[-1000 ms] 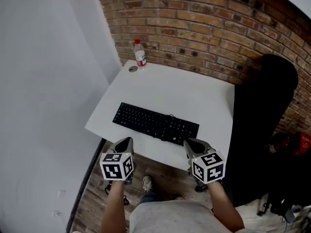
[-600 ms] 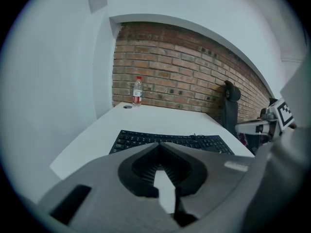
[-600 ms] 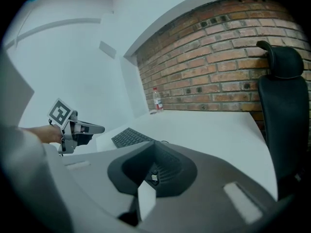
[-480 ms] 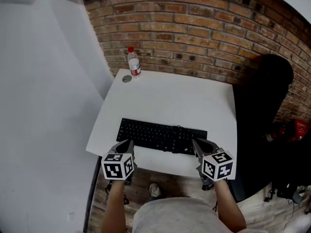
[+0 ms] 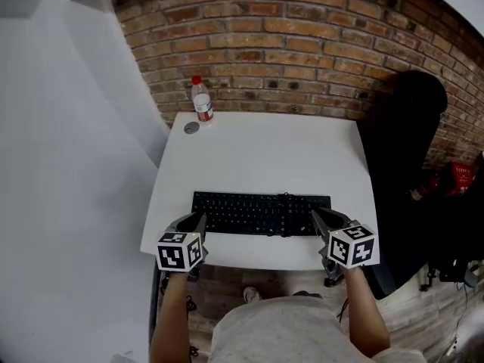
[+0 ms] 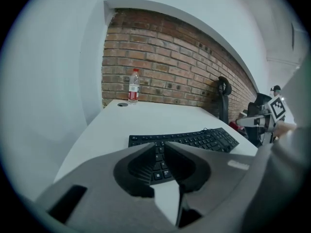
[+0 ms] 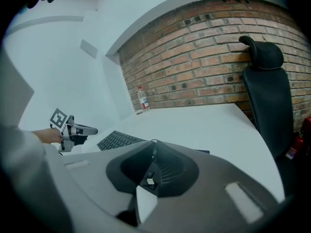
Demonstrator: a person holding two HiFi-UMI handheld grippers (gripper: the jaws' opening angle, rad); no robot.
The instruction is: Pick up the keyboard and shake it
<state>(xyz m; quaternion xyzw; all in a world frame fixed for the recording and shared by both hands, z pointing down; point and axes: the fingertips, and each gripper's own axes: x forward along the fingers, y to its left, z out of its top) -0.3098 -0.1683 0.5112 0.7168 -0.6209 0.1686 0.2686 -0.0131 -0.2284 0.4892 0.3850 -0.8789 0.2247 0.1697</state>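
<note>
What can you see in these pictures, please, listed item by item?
table: one, white, against the brick wall
keyboard: one, black, near table's front edge
bottle: one, clear with red cap, table's far left corner
disc: one, grey, beside the bottle
chair: one, black, right of table
red object: one, floor far right, unclear
left gripper: one, grey, at keyboard's left end; jaws just been opening, slightly apart, empty
right gripper: one, grey, at keyboard's right end; jaws just been opening, tips look together, empty

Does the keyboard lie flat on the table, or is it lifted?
Flat: the keyboard rests on the white table with no edge raised in any view.
</note>
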